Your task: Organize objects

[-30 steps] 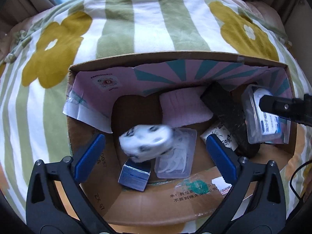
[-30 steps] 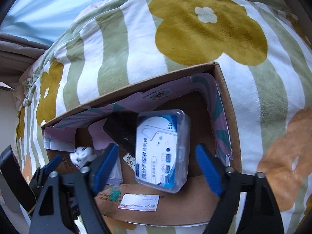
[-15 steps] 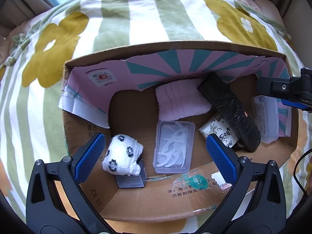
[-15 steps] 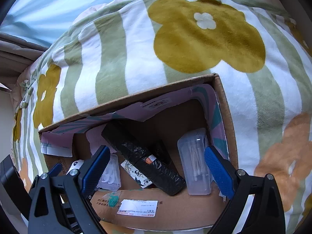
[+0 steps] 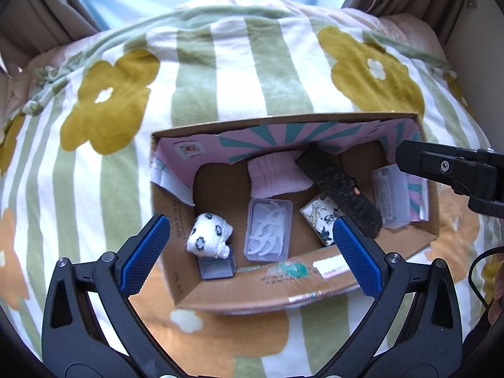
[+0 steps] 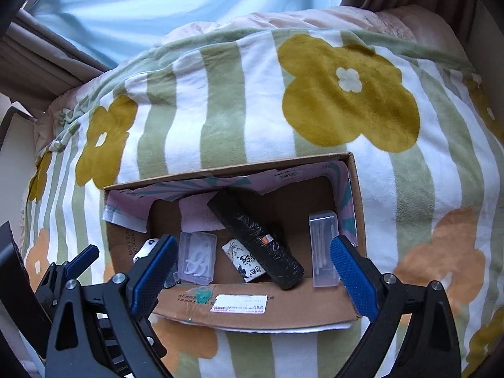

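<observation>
Inside the cardboard box (image 5: 252, 293), bare floor (image 5: 220, 189) lies open at the back left. The black roll (image 5: 340, 189) slants across the right half, and the floss-pick case (image 5: 267, 230) fills the middle front.

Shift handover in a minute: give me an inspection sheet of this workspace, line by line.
Surface: striped flower blanket on a bed.
Job's things: open cardboard box holding a spotted white roll atop a small grey box, clear case of floss picks, pink towel, long black package, printed packet, clear case of cotton swabs.
Clutter: nothing seen outside the box.
Grippers: left gripper open, empty, above the box; right gripper open, empty.
Cables: black cable at right edge.
Surroundings: curtains behind the bed.
</observation>
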Demonstrator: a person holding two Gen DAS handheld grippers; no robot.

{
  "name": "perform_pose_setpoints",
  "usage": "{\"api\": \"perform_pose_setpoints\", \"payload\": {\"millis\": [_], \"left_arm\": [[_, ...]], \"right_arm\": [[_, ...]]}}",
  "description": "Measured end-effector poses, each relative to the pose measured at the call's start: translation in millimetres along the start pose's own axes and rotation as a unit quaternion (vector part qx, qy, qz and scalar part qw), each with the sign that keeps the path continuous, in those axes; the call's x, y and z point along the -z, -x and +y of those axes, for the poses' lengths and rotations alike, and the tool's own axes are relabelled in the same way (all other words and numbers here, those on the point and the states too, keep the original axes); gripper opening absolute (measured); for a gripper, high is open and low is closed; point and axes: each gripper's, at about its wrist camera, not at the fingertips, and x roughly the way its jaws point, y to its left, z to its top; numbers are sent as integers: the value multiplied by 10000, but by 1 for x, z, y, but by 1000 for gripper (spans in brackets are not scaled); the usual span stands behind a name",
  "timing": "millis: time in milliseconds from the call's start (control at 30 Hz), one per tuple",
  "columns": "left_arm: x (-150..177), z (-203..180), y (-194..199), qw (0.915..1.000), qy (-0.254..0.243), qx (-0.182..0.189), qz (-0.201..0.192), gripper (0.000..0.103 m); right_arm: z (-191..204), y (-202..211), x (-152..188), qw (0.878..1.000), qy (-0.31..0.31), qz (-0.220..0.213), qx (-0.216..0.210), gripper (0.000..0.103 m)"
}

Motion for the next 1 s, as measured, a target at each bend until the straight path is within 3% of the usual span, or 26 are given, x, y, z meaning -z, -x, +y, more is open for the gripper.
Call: {"api": "perform_pose_setpoints", "payload": {"millis": [233, 467, 767, 1000], "left_arm": [[21, 11, 81, 9992, 287, 64, -265, 103], [74, 29, 152, 9975, 562, 18, -421, 103], [144, 37, 198, 9950, 861, 25, -500, 103], [164, 26, 199, 9948, 854, 168, -526, 103]], "right_arm": [[24, 85, 33, 9974, 532, -477, 20, 97], [27, 138, 87, 9954, 696, -655, -45, 97], [27, 154, 164, 9919, 935, -830, 214, 97], [18, 152, 189, 9934, 762, -802, 310, 97]]}}
